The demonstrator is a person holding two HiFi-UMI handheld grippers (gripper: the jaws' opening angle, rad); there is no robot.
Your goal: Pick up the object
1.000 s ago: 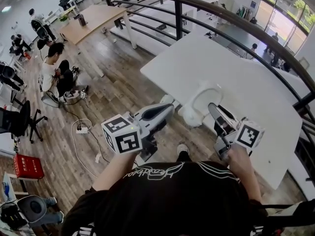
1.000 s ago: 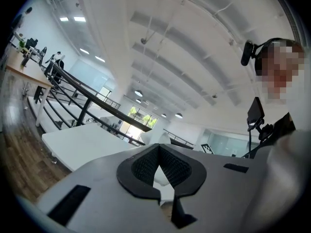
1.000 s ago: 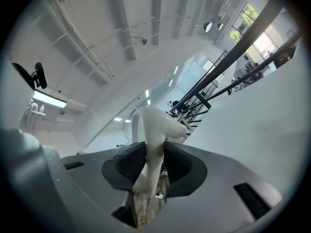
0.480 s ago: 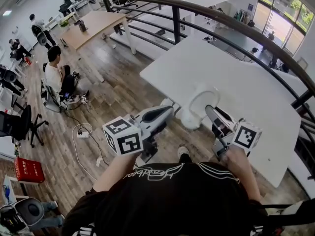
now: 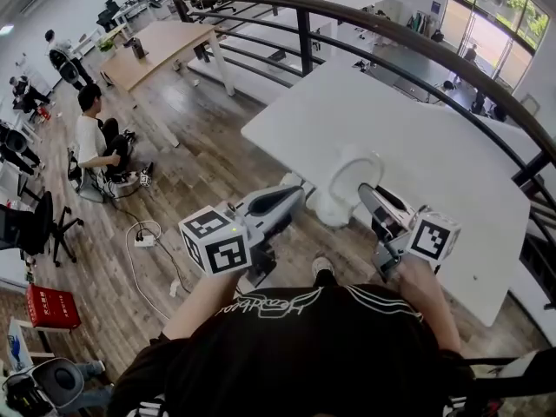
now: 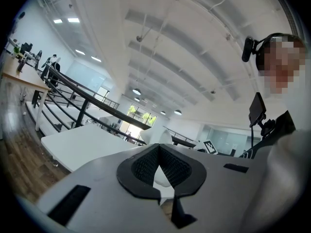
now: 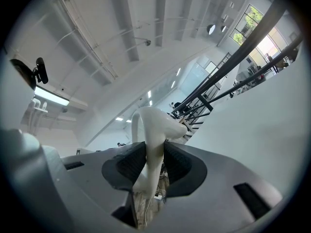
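Note:
The object is a white rounded vessel (image 5: 350, 179) hanging tilted at the near edge of the white table (image 5: 426, 129). My right gripper (image 5: 368, 195) is shut on it. In the right gripper view a curved white part of the vessel (image 7: 156, 125) is pinched between the dark pads (image 7: 127, 165) of the right gripper (image 7: 154, 148). My left gripper (image 5: 299, 192) hovers just left of the vessel, apart from it, its jaws shut on nothing. In the left gripper view the tips of the left gripper (image 6: 158, 146) meet, and a sliver of the vessel (image 6: 163, 176) shows behind them.
A dark curved railing (image 5: 408, 37) runs behind the table. Below lies a wooden floor with a power strip (image 5: 143, 230) and cables. A seated person (image 5: 91, 133), office chairs and a wooden table (image 5: 161, 37) are far off at the left.
The right gripper and the white vessel have drifted slightly left and up in the head view. The left gripper has hardly moved.

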